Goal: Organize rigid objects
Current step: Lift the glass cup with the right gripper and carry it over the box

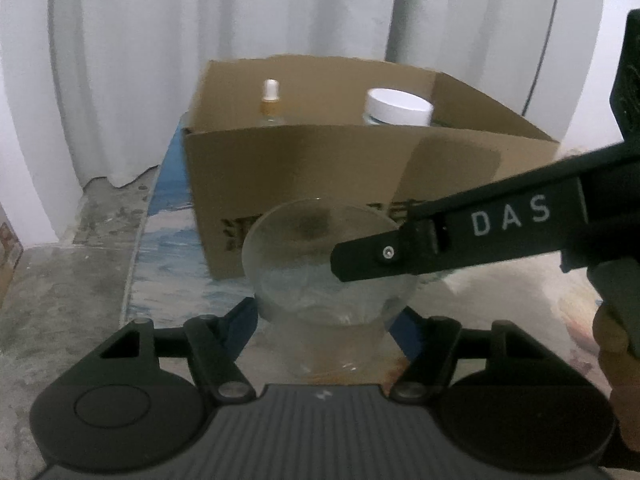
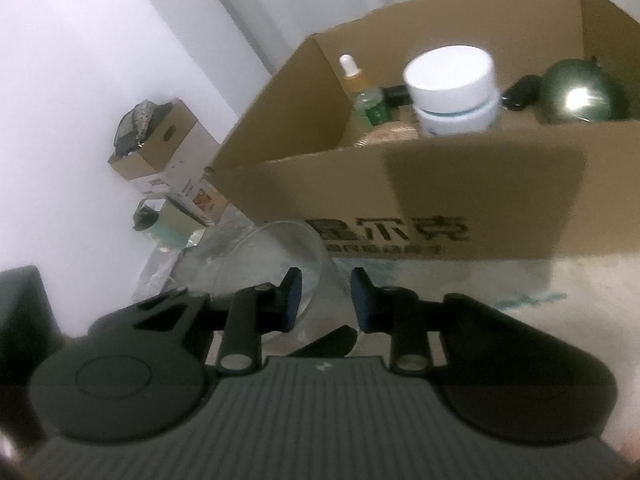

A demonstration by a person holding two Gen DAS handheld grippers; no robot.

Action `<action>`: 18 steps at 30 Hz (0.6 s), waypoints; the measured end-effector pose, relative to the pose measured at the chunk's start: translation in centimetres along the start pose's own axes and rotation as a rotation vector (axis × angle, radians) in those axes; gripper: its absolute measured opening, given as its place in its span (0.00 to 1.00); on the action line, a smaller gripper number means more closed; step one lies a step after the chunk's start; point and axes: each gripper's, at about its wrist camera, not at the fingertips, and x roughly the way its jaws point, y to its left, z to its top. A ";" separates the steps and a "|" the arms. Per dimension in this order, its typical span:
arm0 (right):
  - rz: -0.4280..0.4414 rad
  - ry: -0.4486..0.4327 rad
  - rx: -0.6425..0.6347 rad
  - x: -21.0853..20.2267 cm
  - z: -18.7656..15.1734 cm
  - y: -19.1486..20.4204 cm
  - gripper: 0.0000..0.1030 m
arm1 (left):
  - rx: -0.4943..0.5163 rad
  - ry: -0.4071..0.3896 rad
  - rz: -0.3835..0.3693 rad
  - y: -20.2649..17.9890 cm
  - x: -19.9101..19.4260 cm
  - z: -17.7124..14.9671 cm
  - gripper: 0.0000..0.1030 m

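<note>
A clear glass bowl (image 1: 316, 272) (image 2: 264, 268) sits tilted in front of an open cardboard box (image 1: 320, 168) (image 2: 440, 188). My left gripper (image 1: 324, 320) holds the bowl low down, with a blue pad against each side of its wall. My right gripper (image 2: 326, 298) reaches in from the right and is shut on the bowl's rim, one pad inside and one outside. One of its black fingers (image 1: 372, 254) lies over the rim in the left wrist view. In the box stand a dropper bottle (image 1: 271, 100) (image 2: 356, 84) and a white-lidded jar (image 1: 398, 108) (image 2: 452, 88).
The box also holds a shiny green round object (image 2: 580, 92) and a black item (image 2: 520, 92). A smaller cardboard box (image 2: 156, 148) and clutter stand at the left by the white wall. The tabletop's left edge (image 1: 132, 280) drops to a concrete floor. A hand (image 1: 616, 344) grips the right tool.
</note>
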 end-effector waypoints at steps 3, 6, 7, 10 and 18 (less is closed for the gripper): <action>-0.018 -0.004 0.008 -1.3 -0.8 -0.9 0.25 | 0.023 0.016 -0.032 -1.4 -0.1 0.0 0.69; -0.040 -0.010 0.023 -3.1 -1.8 -1.9 0.25 | 0.058 0.034 -0.073 -3.2 -0.1 0.0 0.69; -0.047 -0.012 0.029 -3.7 -2.1 -2.2 0.25 | 0.069 0.039 -0.087 -3.9 -0.2 0.0 0.69; -0.071 -0.017 0.051 -5.8 -3.4 -3.4 0.26 | 0.106 0.052 -0.129 -5.6 -0.4 -0.3 0.70; -0.071 -0.042 0.072 -7.4 -4.8 -5.3 0.27 | 0.135 0.060 -0.135 -7.2 -0.1 -0.1 0.74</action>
